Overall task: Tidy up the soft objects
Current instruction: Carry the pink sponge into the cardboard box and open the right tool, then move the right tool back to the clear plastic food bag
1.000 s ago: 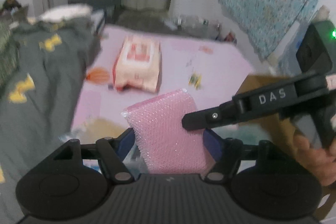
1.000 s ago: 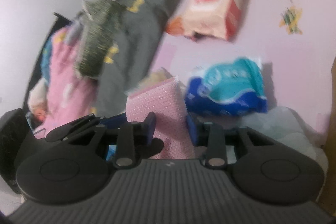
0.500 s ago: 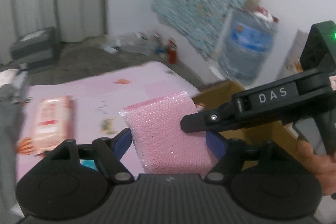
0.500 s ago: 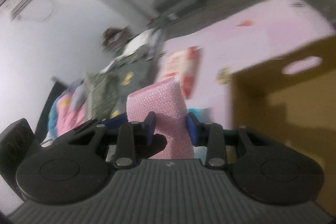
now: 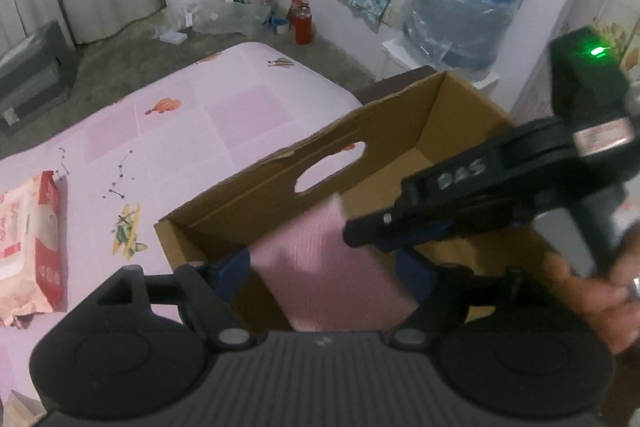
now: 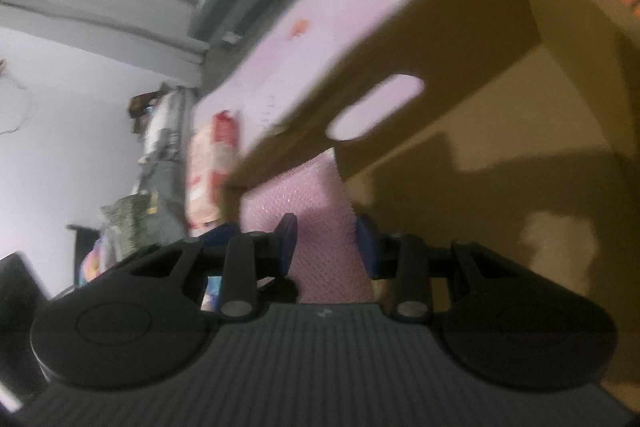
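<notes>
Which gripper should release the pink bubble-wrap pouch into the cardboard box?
Right. The right gripper pinches the pink bubble-wrap pouch over the cardboard box. The left gripper has been opening; its blue pads look clear of the pouch, so it likely just backs away.

Dim indoor light, motion-blurred fisheye views

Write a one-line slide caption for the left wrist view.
Two claws carry a pink bubble-wrap pouch over an open cardboard box beside the pink bed.
</notes>
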`<act>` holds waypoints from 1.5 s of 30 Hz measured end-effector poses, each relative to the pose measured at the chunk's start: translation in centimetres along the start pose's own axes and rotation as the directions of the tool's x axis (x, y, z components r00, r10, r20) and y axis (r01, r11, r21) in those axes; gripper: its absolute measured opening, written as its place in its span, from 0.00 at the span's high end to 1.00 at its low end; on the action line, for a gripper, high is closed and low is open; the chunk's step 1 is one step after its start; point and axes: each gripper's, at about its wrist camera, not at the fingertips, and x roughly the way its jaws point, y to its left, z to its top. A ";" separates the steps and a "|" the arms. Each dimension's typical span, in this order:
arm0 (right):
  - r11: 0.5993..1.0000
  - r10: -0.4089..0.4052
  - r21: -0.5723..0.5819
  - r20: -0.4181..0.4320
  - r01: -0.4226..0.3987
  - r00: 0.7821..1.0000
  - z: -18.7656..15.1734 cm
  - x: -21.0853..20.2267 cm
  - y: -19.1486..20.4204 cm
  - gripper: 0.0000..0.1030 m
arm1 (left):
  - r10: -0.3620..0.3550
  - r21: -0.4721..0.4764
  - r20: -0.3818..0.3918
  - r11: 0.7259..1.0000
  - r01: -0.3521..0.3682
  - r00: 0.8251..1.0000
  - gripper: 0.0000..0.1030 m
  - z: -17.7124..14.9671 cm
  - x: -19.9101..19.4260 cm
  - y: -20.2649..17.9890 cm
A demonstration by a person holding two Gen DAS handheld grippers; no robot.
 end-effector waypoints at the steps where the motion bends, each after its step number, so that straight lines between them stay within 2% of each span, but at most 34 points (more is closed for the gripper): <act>1: 1.000 -0.022 0.009 -0.006 0.022 1.000 0.0 0.7 -0.6 0.68 | 0.007 0.005 0.015 1.000 -0.007 1.000 0.21 -0.2 -0.2 0.0; 3: 0.998 -0.066 0.013 -0.008 0.066 0.998 0.0 1.5 -1.6 0.68 | 0.011 0.006 0.027 1.000 -0.011 1.000 0.20 -0.5 -0.9 0.2; 6: 0.996 -0.083 0.014 -0.001 0.083 0.997 -0.8 1.3 -2.1 0.68 | 0.004 -0.003 0.065 1.000 -0.003 0.998 0.18 -0.8 -2.9 0.7; 11: 0.989 -0.149 -0.008 0.039 0.150 0.988 -1.9 2.0 -1.7 0.69 | 0.041 -0.024 0.117 0.999 -0.038 0.992 0.14 -2.7 -7.0 2.1; 16: 0.985 -0.172 -0.015 0.015 0.172 0.985 -1.5 5.1 -0.7 0.77 | 0.108 -0.091 0.150 0.991 -0.095 0.983 0.09 -5.9 -11.0 4.9; 22: 0.983 -0.161 -0.085 0.021 0.162 0.987 -2.4 7.2 1.7 0.80 | 0.223 -0.211 0.150 0.959 -0.189 0.963 0.08 -10.7 -14.4 8.8; 26: 0.978 -0.168 -0.119 0.037 0.172 0.985 -2.8 7.6 2.7 0.78 | 0.269 -0.300 0.135 0.928 -0.219 0.954 0.08 -13.6 -16.3 11.4; 29: 0.970 -0.185 -0.148 0.073 0.194 0.980 -2.8 6.7 3.6 0.76 | 0.292 -0.355 0.149 0.907 -0.225 0.945 0.08 -15.6 -18.0 13.2; 32: 0.972 -0.176 -0.137 0.106 0.189 0.979 -2.4 3.5 3.0 0.63 | 0.317 -0.383 0.164 0.893 -0.236 0.934 0.07 -17.1 -19.5 14.3; 34: 0.968 -0.185 -0.143 0.146 0.205 0.972 -2.5 1.8 3.7 0.50 | 0.329 -0.397 0.169 0.885 -0.242 0.929 0.07 -17.9 -20.3 14.9; 37: 0.966 -0.169 -0.164 0.196 0.202 0.966 -3.1 -1.0 5.3 0.48 | 0.343 -0.411 0.184 0.878 -0.245 0.921 0.07 -18.9 -21.7 15.6; 40: 0.967 -0.123 -0.193 0.218 0.166 0.968 -4.2 -3.3 7.8 0.47 | 0.362 -0.427 0.215 0.870 -0.246 0.907 0.07 -19.7 -23.2 16.5; 45: 0.960 -0.006 -0.274 0.165 0.052 0.986 -6.5 -4.0 13.6 0.47 | 0.402 -0.482 0.236 0.839 -0.252 0.885 0.07 -20.9 -25.5 18.5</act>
